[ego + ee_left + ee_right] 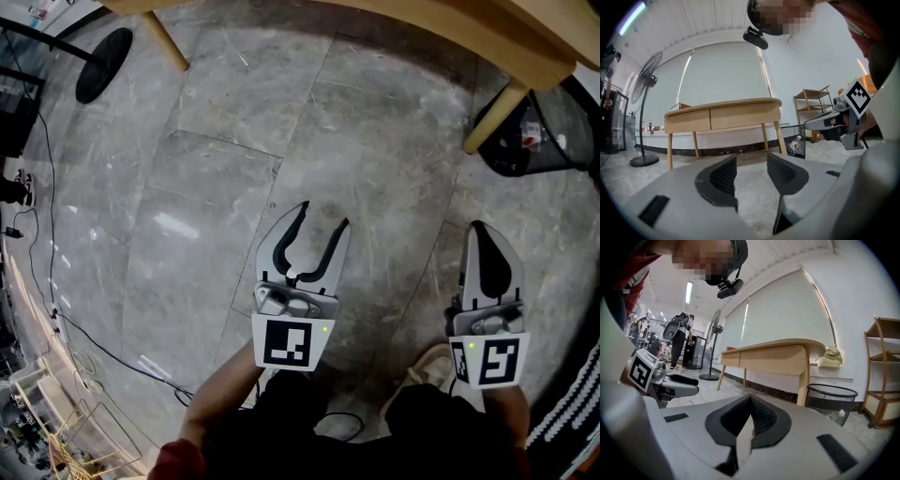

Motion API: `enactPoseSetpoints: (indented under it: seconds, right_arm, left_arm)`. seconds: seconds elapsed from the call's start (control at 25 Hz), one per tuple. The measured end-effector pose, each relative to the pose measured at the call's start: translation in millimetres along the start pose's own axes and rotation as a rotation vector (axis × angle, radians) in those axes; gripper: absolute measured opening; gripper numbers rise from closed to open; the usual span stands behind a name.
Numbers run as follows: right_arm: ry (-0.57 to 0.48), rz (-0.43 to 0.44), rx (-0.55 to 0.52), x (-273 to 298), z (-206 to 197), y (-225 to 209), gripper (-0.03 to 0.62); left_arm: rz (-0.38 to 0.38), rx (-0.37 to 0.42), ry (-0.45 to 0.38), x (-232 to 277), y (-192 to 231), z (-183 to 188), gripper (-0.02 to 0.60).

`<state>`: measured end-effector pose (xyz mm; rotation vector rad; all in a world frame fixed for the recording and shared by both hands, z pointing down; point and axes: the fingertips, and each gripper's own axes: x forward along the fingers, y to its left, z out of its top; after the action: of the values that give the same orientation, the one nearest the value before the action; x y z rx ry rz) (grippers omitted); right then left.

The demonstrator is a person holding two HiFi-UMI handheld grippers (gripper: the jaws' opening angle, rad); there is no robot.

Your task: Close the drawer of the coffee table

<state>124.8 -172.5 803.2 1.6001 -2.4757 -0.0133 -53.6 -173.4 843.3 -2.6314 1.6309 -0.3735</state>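
The light wooden coffee table (722, 117) stands on slim legs a little way ahead, by the wall. Its two drawer fronts (743, 115) sit level with each other in the apron. In the head view only the table's edge (422, 28) and two legs show at the top. My left gripper (323, 216) hangs over the stone floor with its jaws open and nothing between them (751, 159). My right gripper (480, 227) is beside it, jaws shut and empty (750, 397). The right gripper view shows the table (773, 357) from its end. Both grippers are well short of the table.
A black wire waste bin (539, 131) stands by the table's right leg (832, 401). A standing fan (644, 93) with a round base (103, 64) is at the left. A wooden shelf unit (883, 371) stands to the right. Cables (47, 187) run along the floor's left side.
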Motion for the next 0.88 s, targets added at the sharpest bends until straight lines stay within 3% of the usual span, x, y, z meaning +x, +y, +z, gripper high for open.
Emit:
enactPoseSetpoints:
  seconds: [0.16,0.28,0.36,0.64,0.8,0.88]
  right_arm:
    - [0.002,0.002,0.005,1,-2,-2,-0.003]
    - [-0.001,0.004,0.006,1,-2,-2,-0.003]
    - [0.0,0.003,0.006,1,-1,-2,-0.003]
    - [0.011,0.002,0.026,3,-6,-3,-0.003]
    - [0.021,-0.004,0.039,5,-8,-8,-0.003]
    - [0.035,0.003,0.029,6,1,-8,-0.003]
  left_arm:
    - [-0.003,0.031,0.033,3,-2,-4,0.185]
    - [0.016,0.041,0.039,2,0,-5,0.064]
    - [0.021,0.037,0.036,1,1,-4,0.027]
    - [0.031,-0.033,0.005,1,4,-4,0.008]
    - [0.022,-0.022,0.027,5,4,-14,0.008]
    - [0.015,0.042,0.055,6,9,-12,0.008]
